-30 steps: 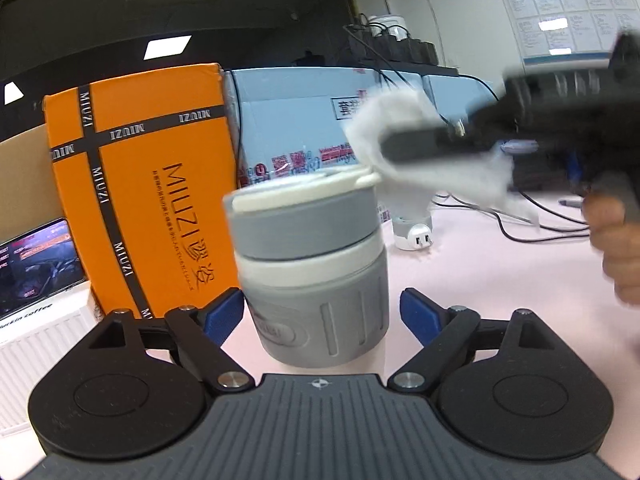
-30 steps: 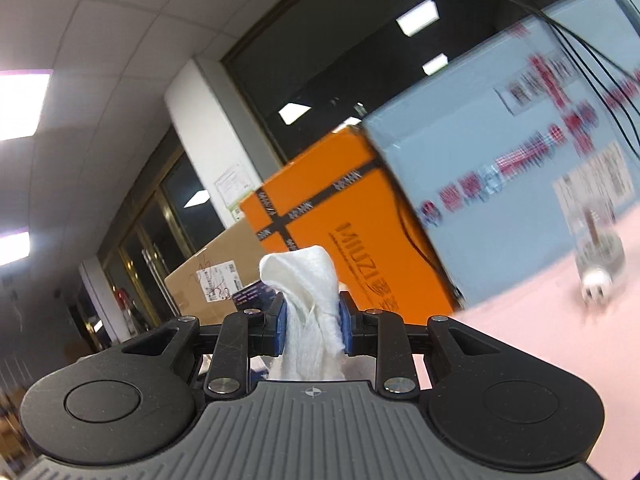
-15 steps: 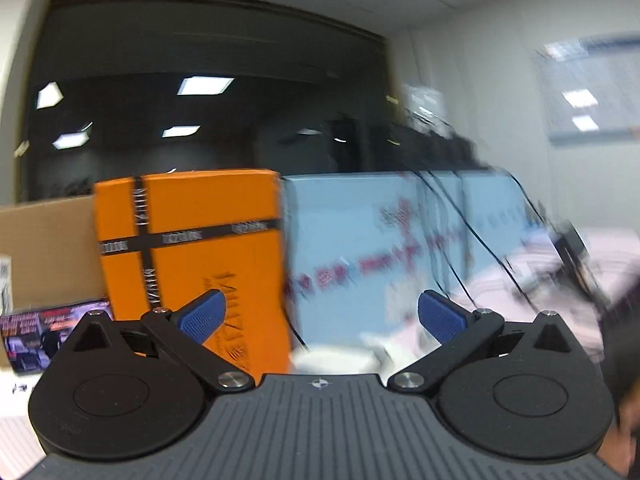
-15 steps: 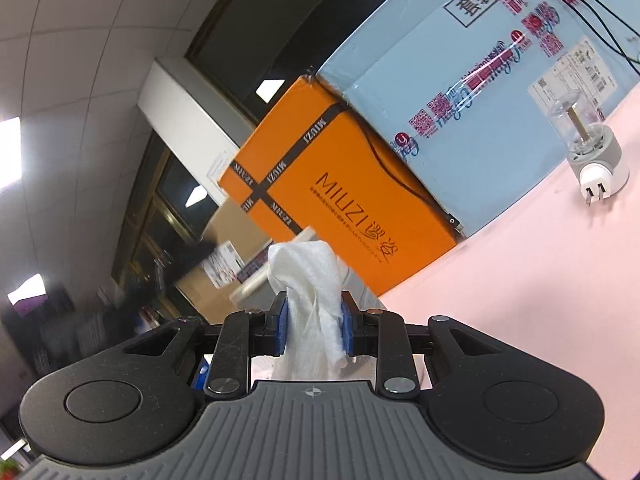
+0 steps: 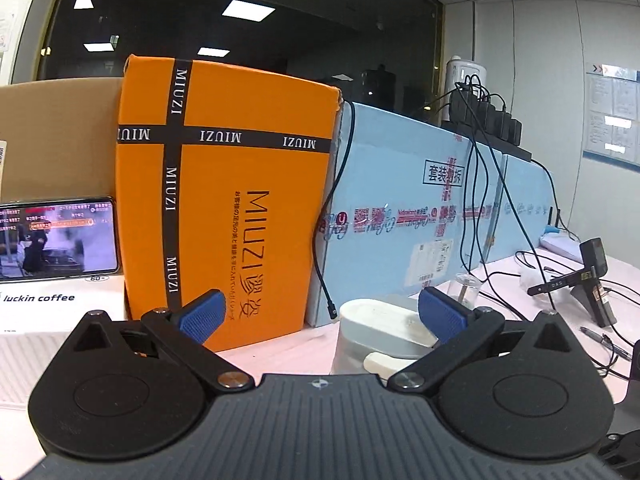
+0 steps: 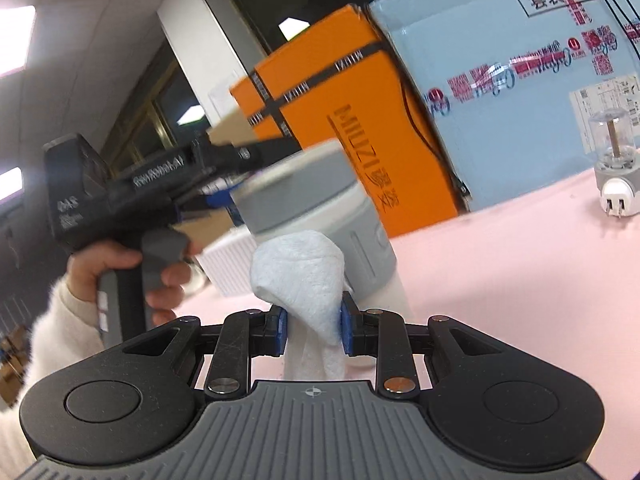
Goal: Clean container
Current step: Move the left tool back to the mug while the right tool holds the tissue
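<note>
Where two boxes stand, one container.

Black grippers, blue-padded jaws, fluffy white sleeve

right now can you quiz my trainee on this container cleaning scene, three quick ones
1. True or false: the right gripper is shut on the white cloth.
2. The left gripper is: A) clamped on the container, B) open, C) holding a pen.
3. Fill in: the box directly behind the grey container is coloured ____.

Key: 1 true. 2 B; its jaws have just been opening, and the container sits low between the pads, unpressed. 3 orange, the orange box.
</note>
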`<action>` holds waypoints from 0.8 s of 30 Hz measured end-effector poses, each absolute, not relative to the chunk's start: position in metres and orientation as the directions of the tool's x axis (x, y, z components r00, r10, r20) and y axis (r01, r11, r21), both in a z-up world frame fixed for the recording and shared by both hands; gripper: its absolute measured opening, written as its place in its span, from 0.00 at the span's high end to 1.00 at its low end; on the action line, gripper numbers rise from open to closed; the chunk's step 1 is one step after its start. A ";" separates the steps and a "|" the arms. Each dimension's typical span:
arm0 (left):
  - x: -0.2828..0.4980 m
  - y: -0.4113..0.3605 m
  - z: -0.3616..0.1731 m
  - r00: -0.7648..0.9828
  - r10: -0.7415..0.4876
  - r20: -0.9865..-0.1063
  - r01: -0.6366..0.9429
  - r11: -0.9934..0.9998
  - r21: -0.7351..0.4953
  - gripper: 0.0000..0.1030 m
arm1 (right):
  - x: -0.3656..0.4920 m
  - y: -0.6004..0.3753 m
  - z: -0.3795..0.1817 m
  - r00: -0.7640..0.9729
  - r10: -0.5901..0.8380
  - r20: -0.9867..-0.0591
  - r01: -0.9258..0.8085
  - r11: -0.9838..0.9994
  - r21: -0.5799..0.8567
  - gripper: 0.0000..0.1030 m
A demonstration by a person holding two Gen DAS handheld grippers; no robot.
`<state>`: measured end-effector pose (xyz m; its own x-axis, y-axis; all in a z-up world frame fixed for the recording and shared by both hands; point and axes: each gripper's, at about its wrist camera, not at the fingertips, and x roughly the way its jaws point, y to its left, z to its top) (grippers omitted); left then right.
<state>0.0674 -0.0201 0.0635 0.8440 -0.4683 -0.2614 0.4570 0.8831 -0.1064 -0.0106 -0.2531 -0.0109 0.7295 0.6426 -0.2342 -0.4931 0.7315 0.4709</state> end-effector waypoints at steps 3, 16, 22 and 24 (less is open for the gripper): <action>0.066 -0.021 0.066 0.843 -0.471 -0.259 0.462 0.882 -0.097 0.00 | -0.014 -0.250 -0.010 0.743 0.624 -0.242 -0.487 0.752 0.445 0.77; 0.063 -0.023 0.064 0.844 -0.475 -0.250 0.465 0.879 -0.102 0.00 | -0.026 -0.257 0.001 0.792 0.599 -0.117 -0.497 0.744 0.446 0.89; 0.063 -0.021 0.064 0.844 -0.473 -0.251 0.462 0.880 -0.107 0.00 | -0.023 -0.259 0.016 0.789 0.611 -0.061 -0.530 0.728 0.435 0.89; 0.064 -0.021 0.064 0.845 -0.474 -0.250 0.461 0.880 -0.111 0.00 | -0.022 -0.258 0.014 0.779 0.622 -0.078 -0.538 0.728 0.424 0.89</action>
<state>0.0638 -0.0213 0.0636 0.8445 -0.4736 -0.2501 0.4608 0.8805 -0.1112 -0.0216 -0.2576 0.0143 0.7794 0.6217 -0.0783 -0.5385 0.7285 0.4235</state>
